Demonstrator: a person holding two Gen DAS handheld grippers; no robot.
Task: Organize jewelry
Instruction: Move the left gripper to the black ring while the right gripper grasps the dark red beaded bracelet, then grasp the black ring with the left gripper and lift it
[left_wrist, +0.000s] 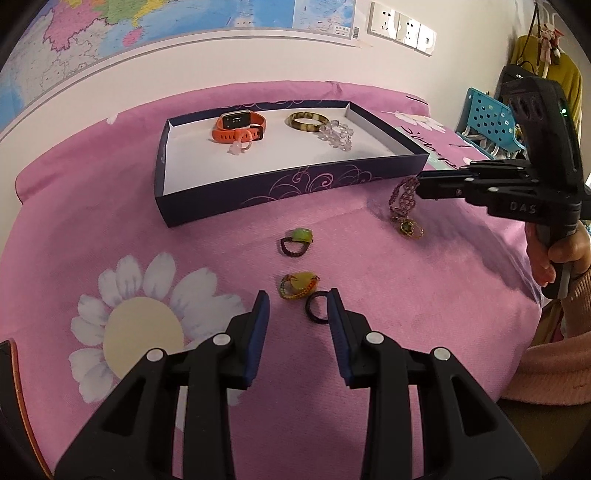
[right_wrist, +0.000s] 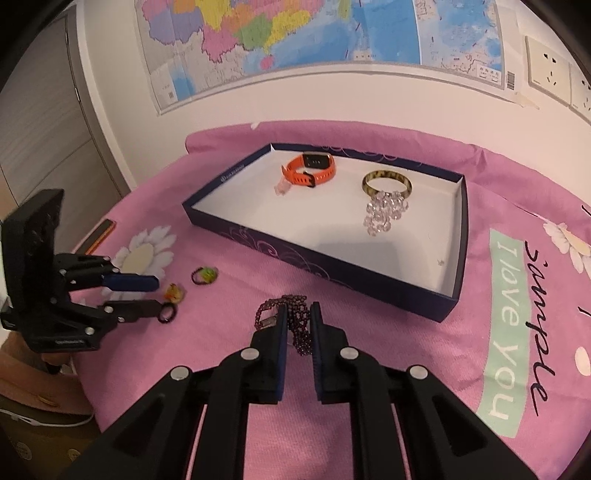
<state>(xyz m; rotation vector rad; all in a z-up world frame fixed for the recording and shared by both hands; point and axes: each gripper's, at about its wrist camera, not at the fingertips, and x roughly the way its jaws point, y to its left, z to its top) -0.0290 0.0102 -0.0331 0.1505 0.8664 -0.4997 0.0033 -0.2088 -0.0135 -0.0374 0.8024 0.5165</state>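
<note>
A dark blue box tray (left_wrist: 295, 184) (right_wrist: 325, 266) on the pink cloth holds an orange watch (left_wrist: 236, 127) (right_wrist: 310, 168), a small pink ring (left_wrist: 240, 146), a brown bangle (left_wrist: 308, 121) (right_wrist: 386, 182) and a clear bead bracelet (left_wrist: 336, 134) (right_wrist: 384, 212). My right gripper (right_wrist: 298, 314) (left_wrist: 419, 186) is shut on a purple bead necklace (right_wrist: 299, 325) (left_wrist: 400, 197), whose pendant (left_wrist: 408, 227) hangs down to the cloth. My left gripper (left_wrist: 299, 306) (right_wrist: 159, 295) is open over a black ring (left_wrist: 317, 308) (right_wrist: 167, 314). A yellow ring (left_wrist: 299, 284) (right_wrist: 175, 291) and a green ring (left_wrist: 297, 240) (right_wrist: 205, 275) lie in front of it.
A map and wall sockets (left_wrist: 402, 29) are on the wall behind. A blue basket (left_wrist: 484, 118) stands at the far right. A dark slab with an orange edge (right_wrist: 101, 230) lies at the cloth's left edge. The cloth drops off at the near edge.
</note>
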